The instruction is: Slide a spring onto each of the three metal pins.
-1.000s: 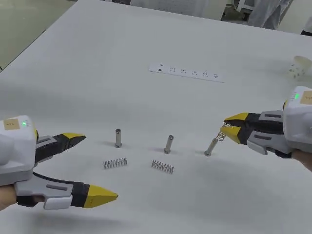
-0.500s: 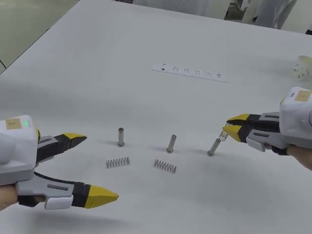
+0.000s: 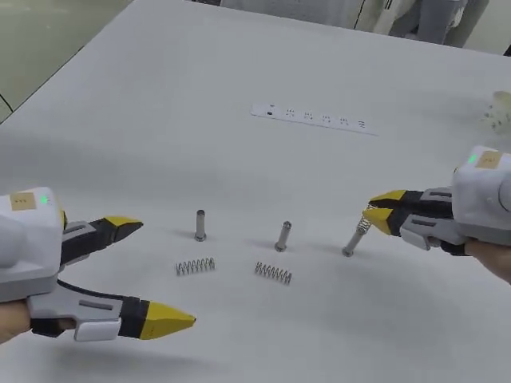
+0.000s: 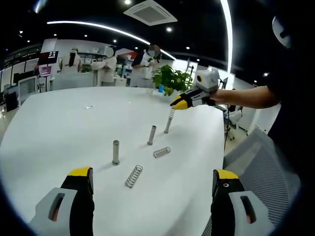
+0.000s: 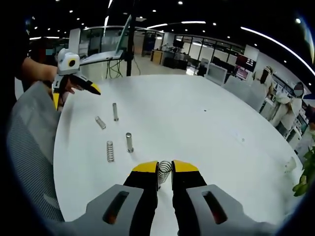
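The right claw (image 3: 372, 209), closed on a spring (image 5: 165, 169), is at top of rt pin (image 3: 352, 241), which leans toward it; left claw (image 3: 166, 274) wide open, empty.

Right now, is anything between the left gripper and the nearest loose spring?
Nothing visible. Only bare table lies between the open left gripper and the spring lying in front of the leftmost pin.
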